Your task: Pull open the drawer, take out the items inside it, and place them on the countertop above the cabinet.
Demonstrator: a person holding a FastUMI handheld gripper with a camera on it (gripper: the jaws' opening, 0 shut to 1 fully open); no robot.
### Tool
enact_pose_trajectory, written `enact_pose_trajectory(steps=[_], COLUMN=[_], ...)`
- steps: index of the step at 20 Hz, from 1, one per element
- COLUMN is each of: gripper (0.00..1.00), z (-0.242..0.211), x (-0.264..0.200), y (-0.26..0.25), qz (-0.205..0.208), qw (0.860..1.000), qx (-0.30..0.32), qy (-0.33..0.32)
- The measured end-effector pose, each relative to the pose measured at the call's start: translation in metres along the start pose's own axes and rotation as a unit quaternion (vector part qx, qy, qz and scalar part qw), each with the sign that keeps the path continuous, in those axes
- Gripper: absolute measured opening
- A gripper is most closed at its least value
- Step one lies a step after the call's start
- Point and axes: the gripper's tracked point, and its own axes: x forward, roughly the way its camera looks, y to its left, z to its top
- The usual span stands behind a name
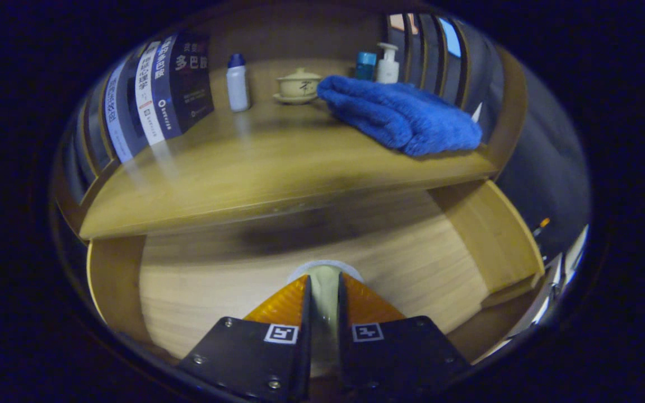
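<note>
Gripper view, gripper (324, 291) closed on pale object (324, 285) over open drawer (412, 246), blue towel (406, 115) on countertop (255, 168).

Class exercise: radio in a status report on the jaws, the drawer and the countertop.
Gripper jaws shut on a pale round item, over the open drawer. Countertop holds blue towel, teacup, bottles, books; front strip bare.

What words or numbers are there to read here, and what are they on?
"多巴": big characters on the dark book; its smaller print is too small to read.
Other book spines: print too blurred to read.
Teacup: a dark brush mark, unclear.
Gripper, shut on a pale item: square code tags, no words.
</note>
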Motion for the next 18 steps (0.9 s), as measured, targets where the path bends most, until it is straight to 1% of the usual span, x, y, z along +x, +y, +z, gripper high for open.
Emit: enact_pose_trajectory(steps=[2, 4, 6, 9, 11, 15, 16, 18], gripper=[0.21, 0.21, 0.21, 0.21, 0.21, 0.21, 0.21, 0.2], z=[-0.003, -0.004, -0.002, 0.007, 0.02, 0.059, 0.071, 0.094], x=[-0.007, -0.016, -0.026, -0.048, -0.066, -0.098, -0.105, -0.111], y=[0.0, 0.005, 0.005, -0.001, -0.009, -0.019, -0.02, -0.013], qz=[-0.016, -0.012, -0.017, -0.021, -0.029, -0.04, -0.038, -0.023], qw=[1.0, 0.999, 0.999, 0.999, 0.997, 0.992, 0.99, 0.986], qx=[-0.016, -0.029, -0.039, -0.028, -0.021, -0.013, -0.009, 0.006], qy=[-0.003, -0.006, -0.014, -0.036, -0.061, -0.122, -0.138, -0.167])
